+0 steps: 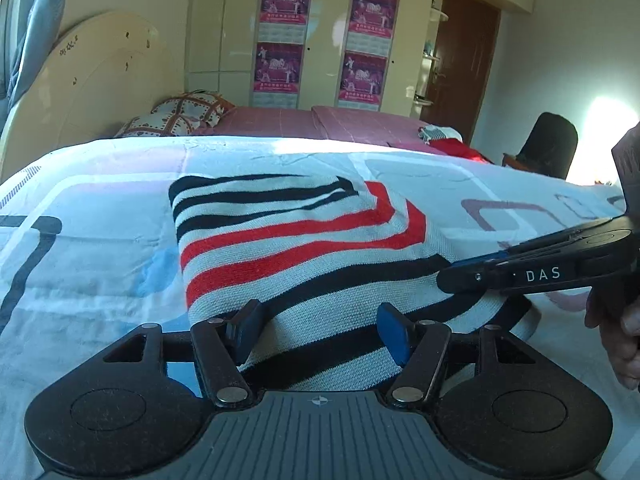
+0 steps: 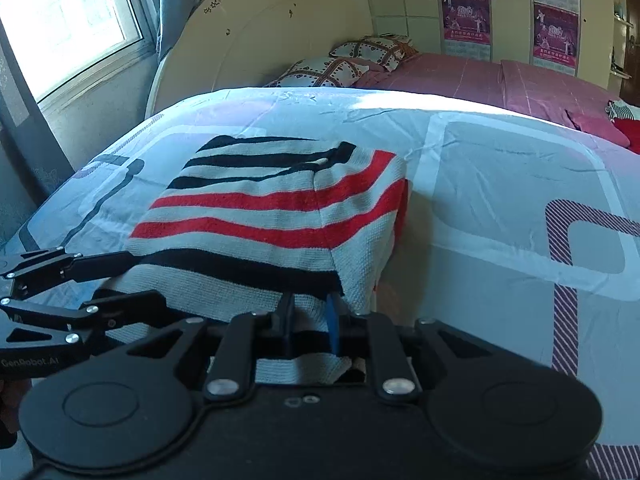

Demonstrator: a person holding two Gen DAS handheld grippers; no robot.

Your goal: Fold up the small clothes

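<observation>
Left wrist view shows you a striped sweater (image 1: 304, 248) lying on the bed (image 1: 100, 248), already doubled into a compact block: a sleeve or side panel is turned in across the far end, where the stripes bend at an angle. Your left tongs (image 1: 320, 330) are spread wide over the near hem, with the knit lying between the fingers and nothing pinched. Your right tongs (image 2: 312, 322) are clenched on the near right corner of the sweater (image 2: 276, 216), a tuck of cloth caught between the blue pads.

By my reading you are well into this garment. The side folds look done, and what is left is probably one last fold from the near hem toward the far end, then a smoothing. More clothes (image 1: 448, 142) sit in a heap far across the bed, so the task as a whole looks far from finished.
</observation>
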